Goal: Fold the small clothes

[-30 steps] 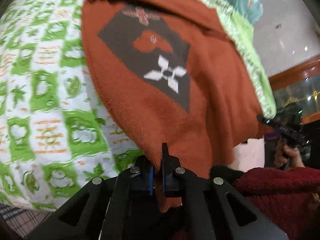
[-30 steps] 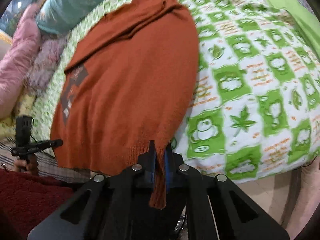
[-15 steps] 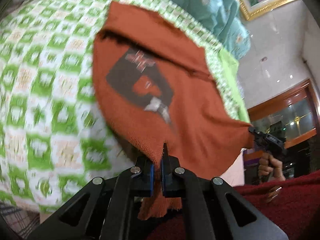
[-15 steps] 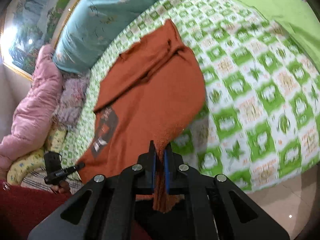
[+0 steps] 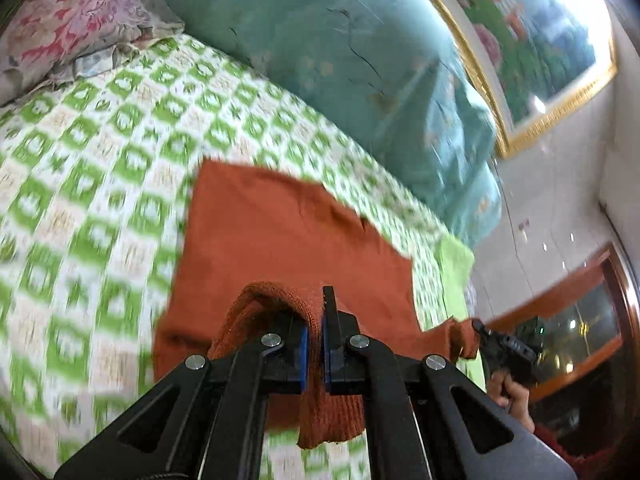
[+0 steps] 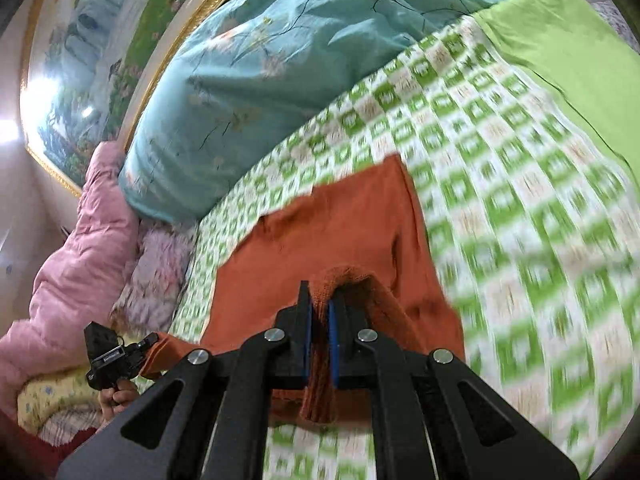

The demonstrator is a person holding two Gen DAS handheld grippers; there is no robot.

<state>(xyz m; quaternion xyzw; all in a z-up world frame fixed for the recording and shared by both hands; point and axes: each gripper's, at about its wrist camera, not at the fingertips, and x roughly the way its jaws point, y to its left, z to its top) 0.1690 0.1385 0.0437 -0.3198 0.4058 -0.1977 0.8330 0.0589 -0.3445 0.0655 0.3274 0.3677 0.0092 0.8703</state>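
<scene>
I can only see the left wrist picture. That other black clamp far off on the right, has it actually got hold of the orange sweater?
Observer: Yes. The right wrist view shows the right gripper shut on the orange sweater, with its ribbed edge pinched between the blue pads.
Operator: What else is on the bed over there?
Observer: A pink quilt heaped beside the teal pillow.
Operator: Anything more?
Observer: A fluffy lilac cloth lies between that quilt and the checked sheet.
</scene>
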